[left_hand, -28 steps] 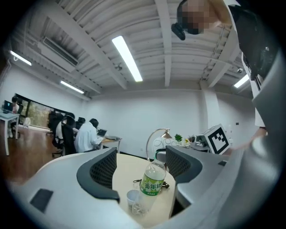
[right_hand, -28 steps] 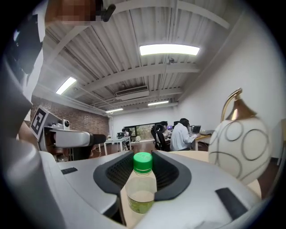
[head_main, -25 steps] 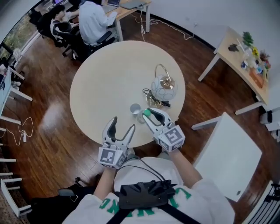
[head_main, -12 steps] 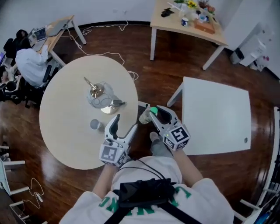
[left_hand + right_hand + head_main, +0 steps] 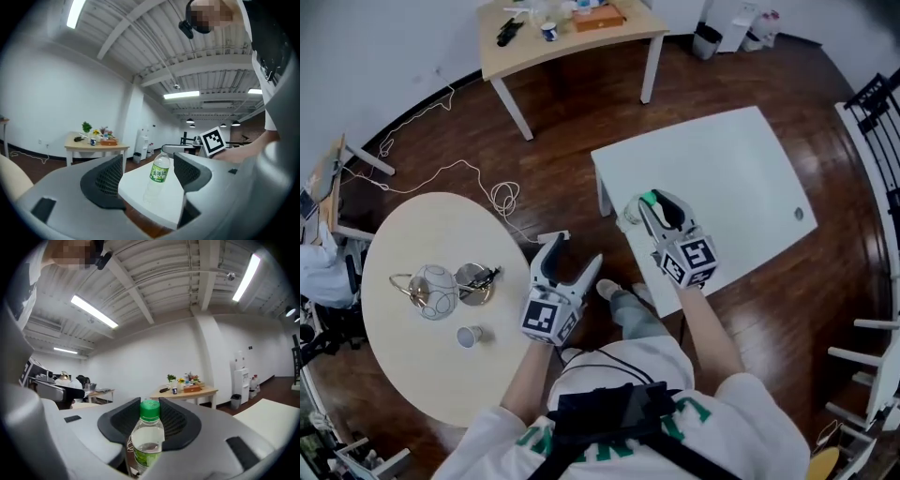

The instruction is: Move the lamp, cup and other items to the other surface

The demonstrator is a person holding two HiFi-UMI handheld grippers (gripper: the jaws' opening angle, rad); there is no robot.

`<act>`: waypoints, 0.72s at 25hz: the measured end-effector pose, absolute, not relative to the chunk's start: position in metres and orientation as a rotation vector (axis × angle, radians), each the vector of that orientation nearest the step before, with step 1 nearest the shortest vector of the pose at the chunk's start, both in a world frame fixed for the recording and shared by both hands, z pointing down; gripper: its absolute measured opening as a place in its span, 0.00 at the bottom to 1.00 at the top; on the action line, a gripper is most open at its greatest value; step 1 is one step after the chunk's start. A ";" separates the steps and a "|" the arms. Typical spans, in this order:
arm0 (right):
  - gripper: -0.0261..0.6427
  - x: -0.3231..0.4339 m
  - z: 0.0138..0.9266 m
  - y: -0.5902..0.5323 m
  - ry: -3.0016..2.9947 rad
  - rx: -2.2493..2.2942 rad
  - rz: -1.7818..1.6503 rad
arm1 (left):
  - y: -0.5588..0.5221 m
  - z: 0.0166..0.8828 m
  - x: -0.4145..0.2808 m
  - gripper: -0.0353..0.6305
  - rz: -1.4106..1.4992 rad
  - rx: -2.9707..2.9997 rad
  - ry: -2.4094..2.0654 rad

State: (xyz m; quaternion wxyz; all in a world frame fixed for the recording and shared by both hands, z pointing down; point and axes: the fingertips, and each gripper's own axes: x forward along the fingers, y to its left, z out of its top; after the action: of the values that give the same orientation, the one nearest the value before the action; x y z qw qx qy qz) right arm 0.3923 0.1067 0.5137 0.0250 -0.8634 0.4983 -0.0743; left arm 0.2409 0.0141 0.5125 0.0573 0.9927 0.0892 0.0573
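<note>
My right gripper is shut on a clear water bottle with a green cap and green label, held at the near left edge of the white rectangular table. In the right gripper view the bottle stands upright between the pads. The left gripper hangs open and empty over the wood floor between the two tables; its view shows the bottle beyond its jaws. On the round beige table at the left stand a wire-globe lamp and a small cup.
A brass dish with keys lies beside the lamp. A wooden desk with small items stands at the back. A white cable trails across the floor. The person's feet are below the grippers. A person sits at the far left edge.
The view has swung from the round table to the white one. My right gripper carried the bottle off the round table to the white table's edge. The left gripper stayed open and came along.
</note>
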 end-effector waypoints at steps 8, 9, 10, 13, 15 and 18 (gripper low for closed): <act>0.26 0.513 0.543 0.155 1.368 -2.830 -0.232 | 0.062 0.525 0.323 0.56 0.233 2.968 0.451; 0.26 0.522 0.548 0.155 1.366 -2.839 -0.237 | 0.066 0.524 0.329 0.56 0.245 2.954 0.463; 0.26 0.528 0.552 0.155 1.367 -2.844 -0.244 | 0.070 0.524 0.333 0.56 0.260 2.940 0.471; 0.26 0.535 0.562 0.153 1.377 -2.838 -0.275 | 0.074 0.532 0.339 0.56 0.296 2.923 0.478; 0.26 0.535 0.569 0.151 1.377 -2.837 -0.281 | 0.066 0.546 0.340 0.56 0.303 2.941 0.472; 0.27 0.531 0.576 0.149 1.383 -2.853 -0.241 | 0.058 0.552 0.341 0.56 0.314 2.938 0.447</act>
State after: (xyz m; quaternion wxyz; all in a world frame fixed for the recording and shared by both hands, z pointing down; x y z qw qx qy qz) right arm 0.5307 0.1488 0.5758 -0.0189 -0.8970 0.4350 -0.0758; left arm 0.3411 0.0578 0.5523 0.0765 0.9803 0.1491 0.1049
